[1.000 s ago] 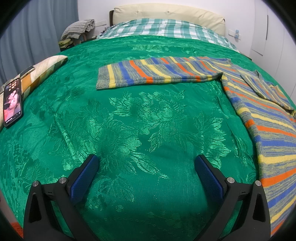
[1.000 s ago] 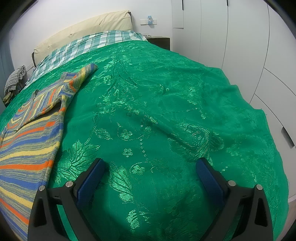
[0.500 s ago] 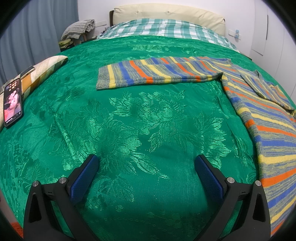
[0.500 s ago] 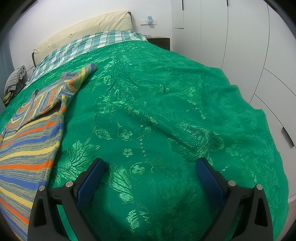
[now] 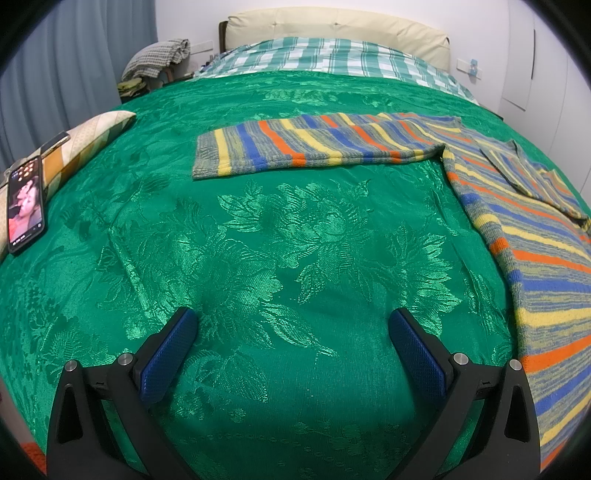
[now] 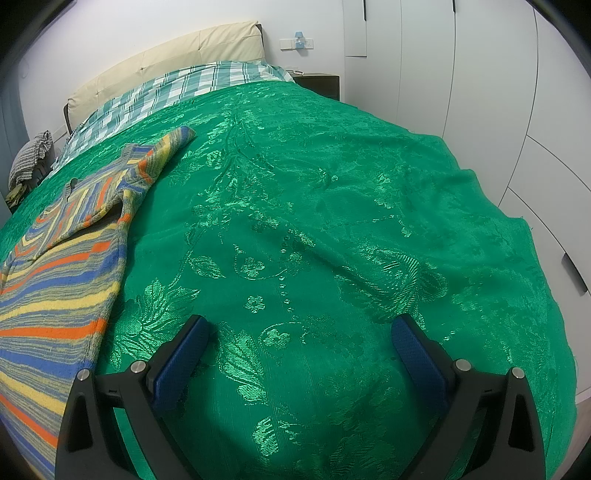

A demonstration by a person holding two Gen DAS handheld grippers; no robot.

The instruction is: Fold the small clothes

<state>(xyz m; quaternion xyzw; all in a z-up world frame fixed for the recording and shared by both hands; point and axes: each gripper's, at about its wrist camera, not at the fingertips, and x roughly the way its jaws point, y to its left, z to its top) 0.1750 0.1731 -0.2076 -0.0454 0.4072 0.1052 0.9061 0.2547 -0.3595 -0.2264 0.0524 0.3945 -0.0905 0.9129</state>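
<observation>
Both the left hand-held gripper [image 5: 291, 325] and right hand-held gripper [image 6: 301, 332] are spread wide, nothing held. The sweater [image 5: 517, 229] is laid flat on the bed [image 5: 258, 240], untouched.

Bedspread [image 5: 258, 240]: shiny emerald green w/ woven floral/leaf pattern. Sweater [image 5: 535, 251]: grey-green knit w/ blue, orange, yellow stripes; sleeve [image 5: 314, 144] at 12 o'clock striped the same. Sheet [image 5: 332, 59] at 12: teal & white plaid. Headboard [image 5: 332, 22]: cream. Cushion [image 5: 85, 140] at 10: cream/tan stripes. Gripper pads [image 5: 166, 354]: blue, black frames. Curtain [image 5: 55, 74]: grey-blue. Wardrobe [image 6: 480, 92] at 2: white.
</observation>
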